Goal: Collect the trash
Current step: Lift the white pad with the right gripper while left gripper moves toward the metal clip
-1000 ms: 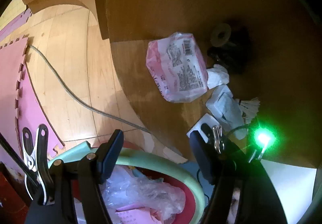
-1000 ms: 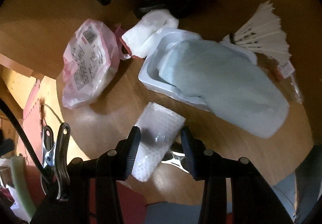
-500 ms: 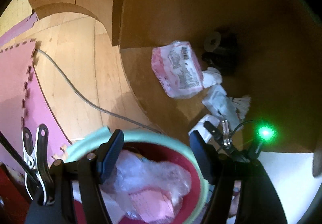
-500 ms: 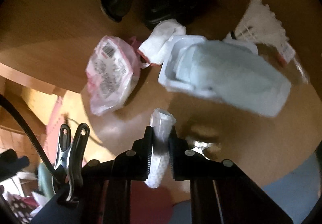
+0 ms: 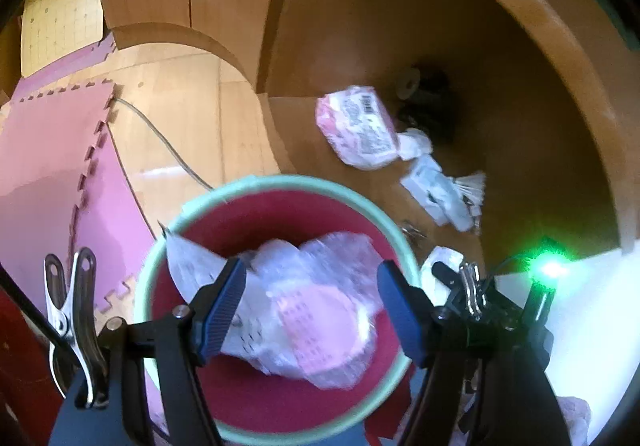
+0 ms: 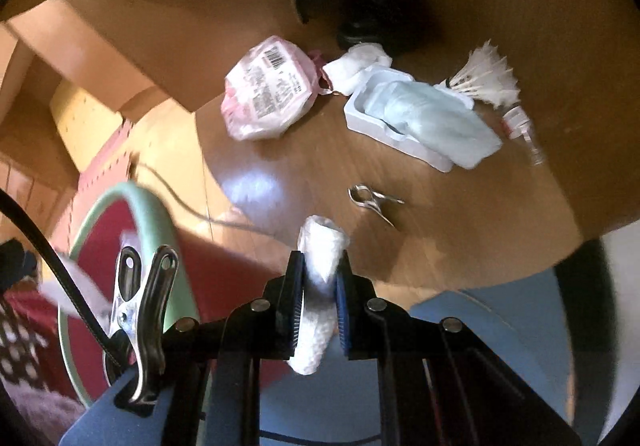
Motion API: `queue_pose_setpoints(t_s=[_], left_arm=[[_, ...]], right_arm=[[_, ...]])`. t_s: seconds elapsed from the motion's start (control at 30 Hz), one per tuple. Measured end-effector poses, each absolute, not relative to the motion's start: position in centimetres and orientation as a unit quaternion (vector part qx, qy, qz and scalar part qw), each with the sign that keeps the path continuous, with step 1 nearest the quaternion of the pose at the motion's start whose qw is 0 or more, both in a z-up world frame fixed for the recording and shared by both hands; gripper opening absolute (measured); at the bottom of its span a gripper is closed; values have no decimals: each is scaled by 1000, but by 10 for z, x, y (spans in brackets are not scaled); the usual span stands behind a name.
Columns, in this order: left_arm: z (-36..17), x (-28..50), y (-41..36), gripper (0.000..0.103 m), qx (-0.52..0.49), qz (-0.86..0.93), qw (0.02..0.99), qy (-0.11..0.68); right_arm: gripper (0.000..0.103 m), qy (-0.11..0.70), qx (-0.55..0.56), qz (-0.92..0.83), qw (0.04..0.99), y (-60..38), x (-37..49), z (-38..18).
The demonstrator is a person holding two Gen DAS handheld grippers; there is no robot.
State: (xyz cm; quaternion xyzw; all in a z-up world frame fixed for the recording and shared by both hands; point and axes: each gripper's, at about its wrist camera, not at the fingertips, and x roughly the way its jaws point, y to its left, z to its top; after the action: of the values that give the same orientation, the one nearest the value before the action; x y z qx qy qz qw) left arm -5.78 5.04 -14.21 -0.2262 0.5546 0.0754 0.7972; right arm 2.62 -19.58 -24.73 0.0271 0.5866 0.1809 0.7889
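My right gripper (image 6: 318, 296) is shut on a white bubble-wrap piece (image 6: 320, 258), lifted off the wooden table (image 6: 460, 205). My left gripper (image 5: 310, 306) is open, its jaws wide apart above a red bin with a pale green rim (image 5: 280, 181) that holds crumpled plastic and pink wrappers (image 5: 316, 310). The bin's rim also shows at lower left in the right wrist view (image 6: 156, 205). On the table lie a pink plastic bag (image 6: 266, 89), a white tray with a pale blue cloth (image 6: 424, 117), a crumpled tissue (image 6: 356, 63) and a shuttlecock (image 6: 486, 77).
A metal clip (image 6: 374, 199) lies on the table near the held piece. A dark object (image 6: 348, 1) sits at the back. A pink foam mat (image 5: 44, 165) and a cable (image 5: 168, 137) lie on the floor. A green light (image 5: 552, 268) glows at right.
My right gripper closed on the bubble-wrap piece and lifted it back from the table. My left gripper's view rose, so the whole bin now lies under its jaws.
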Motion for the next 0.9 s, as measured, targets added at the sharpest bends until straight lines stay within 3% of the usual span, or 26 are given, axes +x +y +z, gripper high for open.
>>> queue_pose_setpoints(t_s=[0.47,0.73,0.8,0.9], left_arm=[[-114,-70,-78,71,-235,31,816,527],[-174,-42,-160,61,-224,52,805,548],[-193,-33,-168,52,-233,65,801,547],[-224,-17,-172,49,-259,80,788,553]], right_arm=[[15,562,-155,208,785,-259,-32,-120],[16,551,-180,212,787,-304,-52,-96],[16,550,-172,214,789,-312,-54,-95],[16,555,-160,212,788,-325,-53,-95]])
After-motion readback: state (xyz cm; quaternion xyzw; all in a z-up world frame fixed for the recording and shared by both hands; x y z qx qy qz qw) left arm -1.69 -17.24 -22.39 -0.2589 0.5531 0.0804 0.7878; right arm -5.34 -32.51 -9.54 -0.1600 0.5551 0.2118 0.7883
